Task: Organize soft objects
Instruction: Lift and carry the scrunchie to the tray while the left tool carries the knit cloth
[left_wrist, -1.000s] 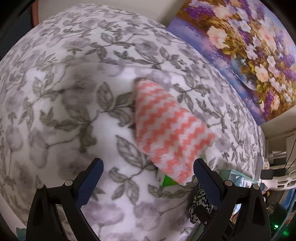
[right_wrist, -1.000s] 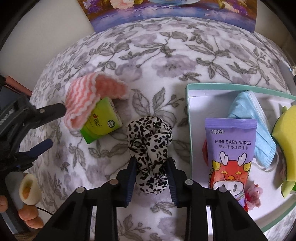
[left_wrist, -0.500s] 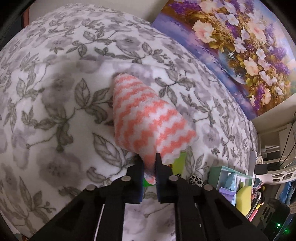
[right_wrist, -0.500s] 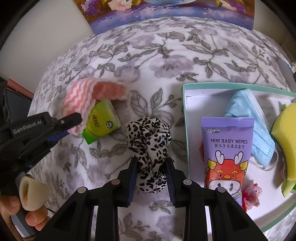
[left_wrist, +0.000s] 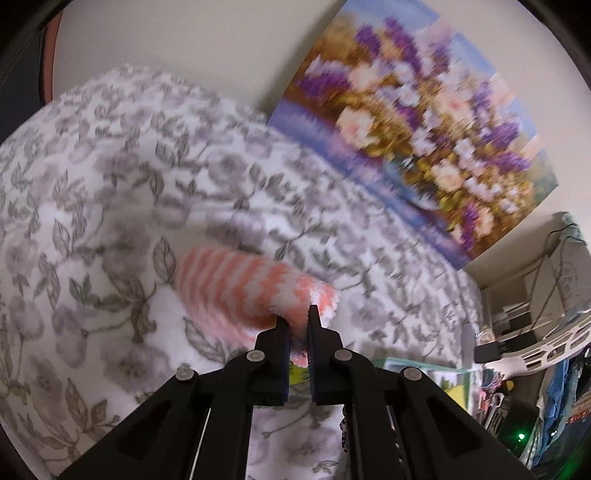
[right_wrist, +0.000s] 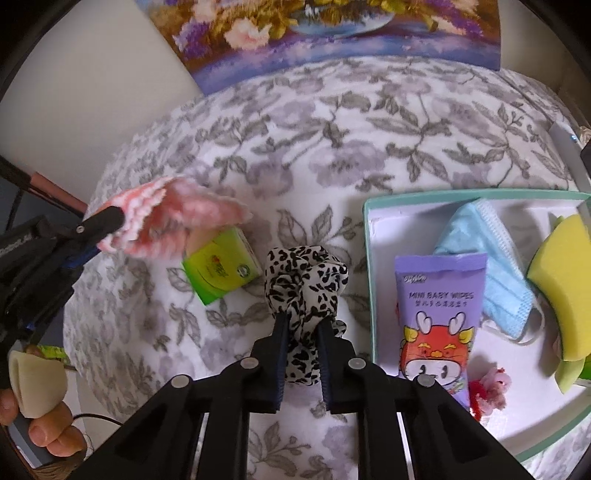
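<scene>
My left gripper (left_wrist: 297, 318) is shut on the near edge of a pink-and-white zigzag cloth (left_wrist: 255, 291) and holds it above the flowered blanket (left_wrist: 110, 206). In the right wrist view that cloth (right_wrist: 173, 218) hangs from the left gripper (right_wrist: 120, 218) at the left, over a green tissue pack (right_wrist: 221, 271). The jaws of my right gripper (right_wrist: 301, 319) are closing on a leopard-print scrunchie (right_wrist: 304, 280), whose fabric is pinched between the pads.
A teal-rimmed white tray (right_wrist: 365, 258) at the right holds a purple baby-wipes pack (right_wrist: 437, 314), a blue face mask (right_wrist: 484, 258), a yellow sponge (right_wrist: 565, 280) and a small pink flower (right_wrist: 491, 387). A flower painting (right_wrist: 332, 33) leans on the wall behind. A person's hand (right_wrist: 37, 406) shows lower left.
The left jaws closed from wide open onto the cloth's edge and lifted it off the tissue pack. The right jaws tightened on the scrunchie and rose slightly.
</scene>
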